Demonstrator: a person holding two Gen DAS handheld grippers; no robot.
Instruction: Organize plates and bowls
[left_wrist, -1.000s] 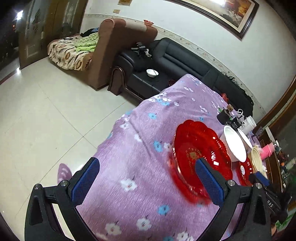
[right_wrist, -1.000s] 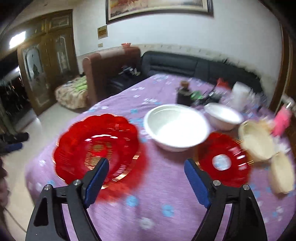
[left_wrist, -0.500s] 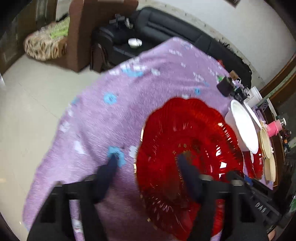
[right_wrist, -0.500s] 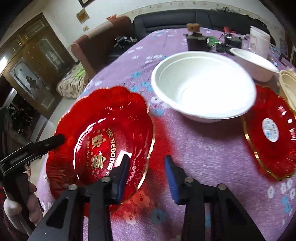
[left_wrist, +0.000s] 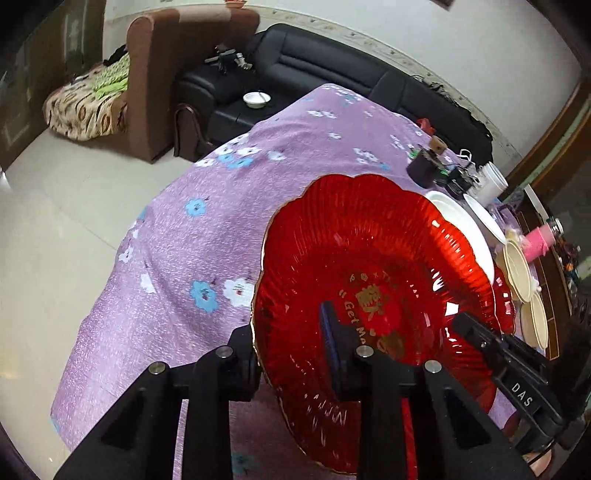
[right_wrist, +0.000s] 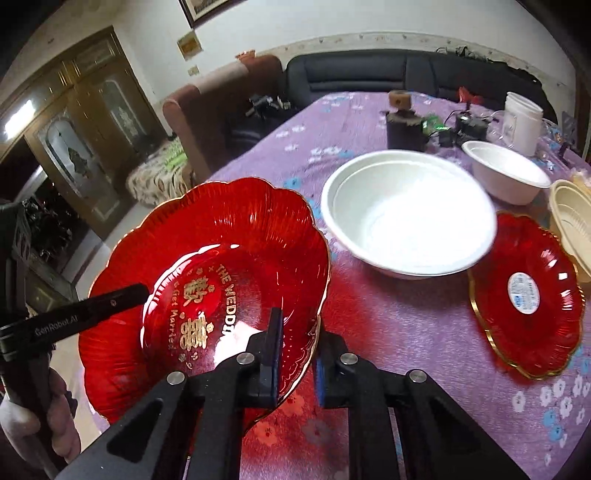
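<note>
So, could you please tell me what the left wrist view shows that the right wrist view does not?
Only the left wrist view shows the small white bowl on the black sofa and the pink bottle.

Only the right wrist view shows the wooden glass-panel doors and the sticker on the small red plate.

Both show the large red plate, clamped at opposite rims by the left gripper and right gripper, and the big white bowl on the purple floral tablecloth.
</note>
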